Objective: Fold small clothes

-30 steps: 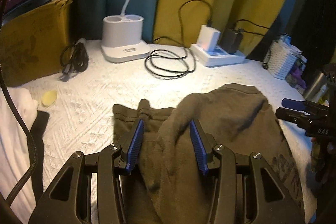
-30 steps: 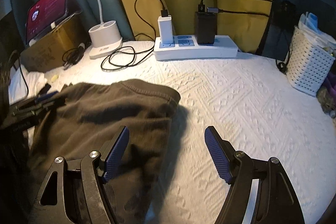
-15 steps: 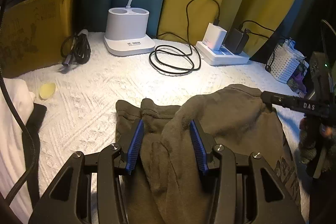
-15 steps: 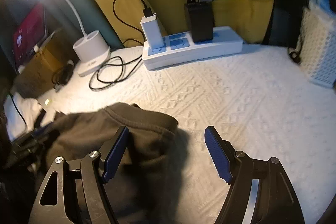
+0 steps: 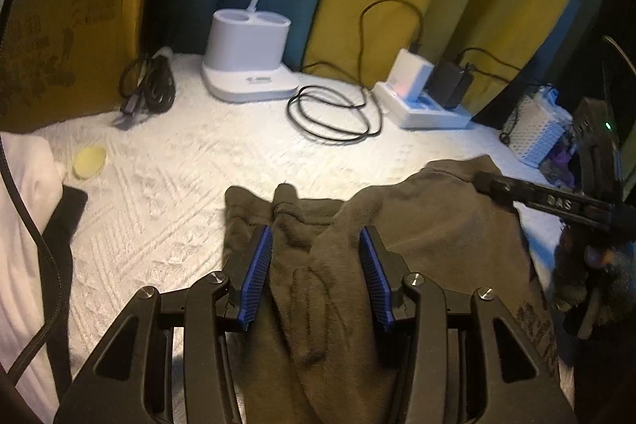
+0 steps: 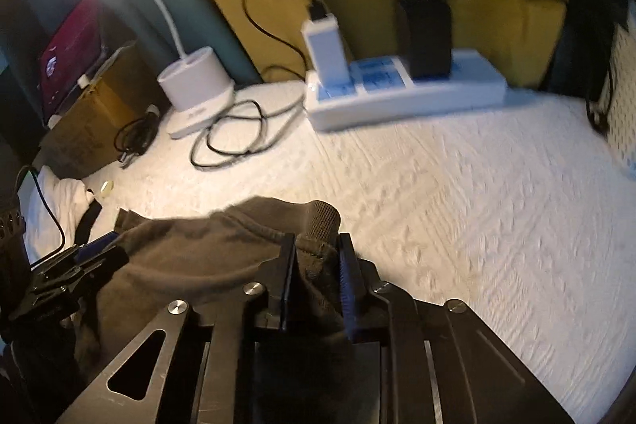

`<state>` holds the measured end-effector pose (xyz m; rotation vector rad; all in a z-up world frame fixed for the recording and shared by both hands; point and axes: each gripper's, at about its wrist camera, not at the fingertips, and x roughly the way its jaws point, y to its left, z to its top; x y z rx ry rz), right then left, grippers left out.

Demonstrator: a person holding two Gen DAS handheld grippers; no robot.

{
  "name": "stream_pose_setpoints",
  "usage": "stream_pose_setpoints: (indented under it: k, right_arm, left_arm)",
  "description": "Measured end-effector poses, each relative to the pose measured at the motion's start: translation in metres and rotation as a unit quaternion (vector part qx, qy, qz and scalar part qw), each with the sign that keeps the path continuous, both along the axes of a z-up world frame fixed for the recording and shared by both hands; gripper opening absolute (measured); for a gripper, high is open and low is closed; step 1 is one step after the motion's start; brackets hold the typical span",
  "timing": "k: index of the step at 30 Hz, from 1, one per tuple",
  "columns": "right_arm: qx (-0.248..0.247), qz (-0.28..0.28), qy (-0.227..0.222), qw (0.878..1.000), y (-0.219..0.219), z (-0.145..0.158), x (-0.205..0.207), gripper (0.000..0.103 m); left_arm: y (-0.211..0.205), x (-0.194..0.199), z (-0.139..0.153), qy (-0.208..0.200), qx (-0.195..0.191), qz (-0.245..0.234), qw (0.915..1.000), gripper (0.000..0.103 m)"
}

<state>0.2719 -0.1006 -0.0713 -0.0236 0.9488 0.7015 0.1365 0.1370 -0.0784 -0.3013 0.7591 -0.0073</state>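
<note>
Right wrist view: my right gripper has just been closing, and its jaws now pinch a bunched fold of the garment at its ribbed hem; the cloth fills the narrow gap between the pads. The garment, a dark olive piece, spreads to the left over the white cover. At the far left edge my left gripper rests on the same cloth. Beyond, against the yellow backdrop, stand a power strip with a white and a black charger plugged in, a coiled cable and a white lamp base.

Left wrist view: my left gripper has its jaws partly apart, with a raised ridge of the garment lying between the blue pads. I cannot tell whether the pads press on the cloth. To the right, the right gripper meets the garment's far corner. Outward on the cover lie a small yellow disc, the cable, the lamp base and the power strip; a white basket sits at the right edge.
</note>
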Motion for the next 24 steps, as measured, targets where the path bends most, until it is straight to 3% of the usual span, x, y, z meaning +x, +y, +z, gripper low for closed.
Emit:
stream_pose_setpoints:
  k: [3,6,8,9,13,18,24]
  right_arm:
    - [-0.008,0.011,-0.015,1.000,0.009,0.006,0.004,0.017]
    - [-0.029,0.018,-0.018,0.999,0.017,-0.001,0.008,0.017]
    - [-0.043,0.021,-0.018,0.999,0.021,-0.009,0.009,0.017]
    - [-0.048,0.023,-0.020,0.998,0.022,-0.011,0.008,0.017]
    - [-0.071,0.023,-0.032,0.997,0.026,-0.008,0.005,0.022]
    - [-0.091,-0.001,-0.067,0.994,0.013,0.004,-0.001,0.053]
    - [-0.098,-0.008,-0.063,0.993,-0.006,-0.003,-0.012,0.055]
  left_arm:
    - [-0.003,-0.001,0.002,-0.009,-0.003,-0.017,0.9998,0.040]
    - [-0.006,0.001,0.001,-0.004,-0.003,-0.029,0.9996,0.025]
    - [-0.008,0.002,0.000,-0.003,-0.002,-0.037,0.9993,0.008]
    - [-0.009,0.002,0.000,0.000,0.000,-0.041,0.9992,0.004]
    - [-0.007,0.001,0.002,-0.006,0.008,-0.035,0.9993,0.002]
    - [0.006,-0.005,0.005,-0.017,0.025,-0.003,0.9995,0.002]
    - [0.012,-0.003,0.003,-0.003,0.030,0.008,0.9995,0.004]
